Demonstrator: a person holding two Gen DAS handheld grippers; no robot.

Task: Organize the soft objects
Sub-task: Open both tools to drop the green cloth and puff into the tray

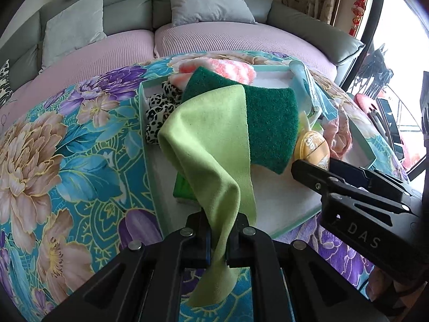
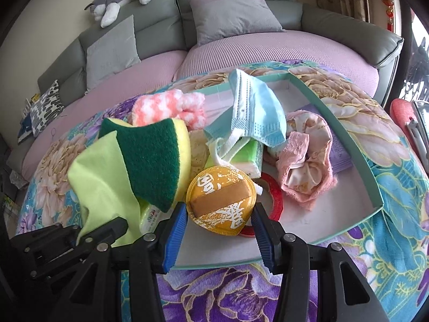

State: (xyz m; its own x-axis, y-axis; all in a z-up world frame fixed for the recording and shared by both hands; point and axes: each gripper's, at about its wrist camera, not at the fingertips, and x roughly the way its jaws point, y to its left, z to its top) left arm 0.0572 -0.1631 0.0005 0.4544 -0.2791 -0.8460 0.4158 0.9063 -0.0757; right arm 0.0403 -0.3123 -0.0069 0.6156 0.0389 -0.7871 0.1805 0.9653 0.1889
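Observation:
My left gripper [image 1: 217, 230] is shut on a light green cloth [image 1: 211, 134], which hangs from its jaws over the near corner of the teal-rimmed tray [image 1: 144, 123]. A green and yellow sponge [image 1: 270, 123] leans on the cloth's far side. In the right wrist view, my right gripper [image 2: 218, 230] has a gold round puff [image 2: 221, 198] between its blue pads [image 2: 174, 230]. The pads touch the puff's left and right edges, and the puff stands tilted over the tray floor [image 2: 335, 209]. The cloth [image 2: 102, 166] and sponge [image 2: 150, 161] are to its left.
The tray also holds a blue face mask [image 2: 254, 107], a pink-white fluffy cloth [image 2: 166, 107], a pink scrunchie [image 2: 308, 166], a green tissue pack [image 2: 246, 155], a red tape ring [image 2: 276, 198] and a leopard scrunchie [image 1: 161, 112]. It sits on a floral blanket [image 1: 67, 161] with a grey sofa [image 2: 241, 26] behind.

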